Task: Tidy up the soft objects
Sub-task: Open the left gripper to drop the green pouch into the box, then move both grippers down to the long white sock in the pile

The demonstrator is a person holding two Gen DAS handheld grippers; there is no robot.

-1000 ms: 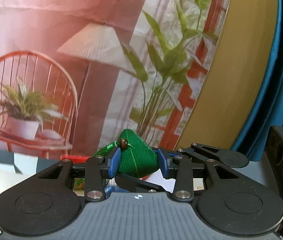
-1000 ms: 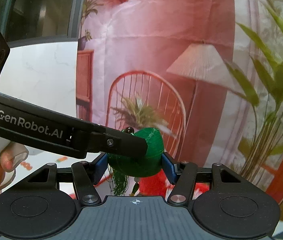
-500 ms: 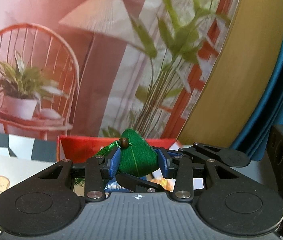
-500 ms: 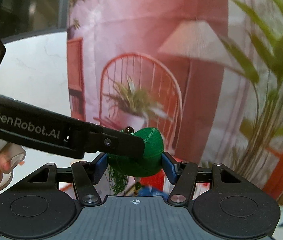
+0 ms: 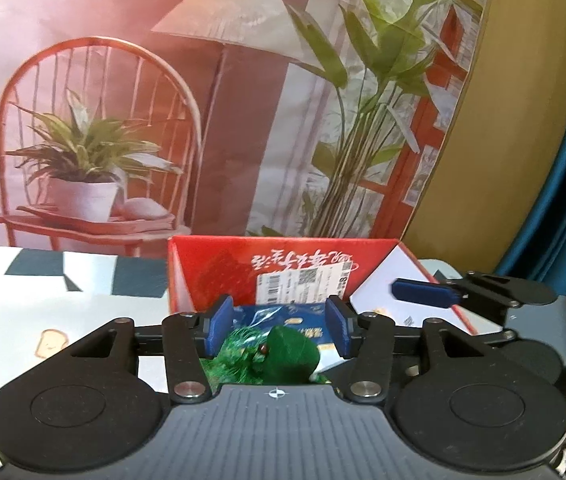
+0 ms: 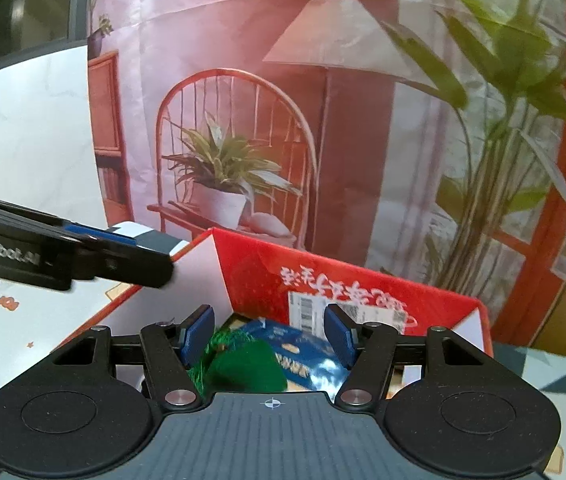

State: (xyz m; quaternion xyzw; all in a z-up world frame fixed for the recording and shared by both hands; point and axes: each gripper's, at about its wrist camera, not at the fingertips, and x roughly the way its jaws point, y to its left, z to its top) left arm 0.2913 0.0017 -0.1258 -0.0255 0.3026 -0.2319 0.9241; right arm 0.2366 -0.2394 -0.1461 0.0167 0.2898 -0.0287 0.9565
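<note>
Release of green knitted sachet [image 5: 289, 354] into red cardboard box [image 5: 219, 268]. Both wrist views show the sachet, a cone-like soft ornament with a shiny green tassel [image 5: 239, 350] and a dark bead at the join, lying low between the blue pads, over a blue foil packet [image 5: 283, 316] already in the box.

Left gripper [image 5: 279, 326]: jaws have just been opening; they stand roughly half spread, pads clear of the sachet on both sides, nothing held. Right gripper [image 6: 267, 336]: jaws likewise about half spread, pads apart from the green body, nothing gripped. In the right wrist view one left finger crosses the frame at upper left, over the near white wall of the box.

Step in hand, as judged: letting the sachet settle inside the box. To do it well, keep both pairs of pads wide until the ornament rests fully on the packet, then lift straight up and back so that no pad snags the loose tassel threads and drags the piece out again. The tassel is the likely catch point, since it lies close to the left-hand pad in each view.

Orientation: the long axis of the sachet runs roughly across each view, tassel end toward picture left, rounded knitted body toward picture right, the whole lying tilted rather than upright. Its exact contact with the packet is hidden by the gripper bodies.
</note>
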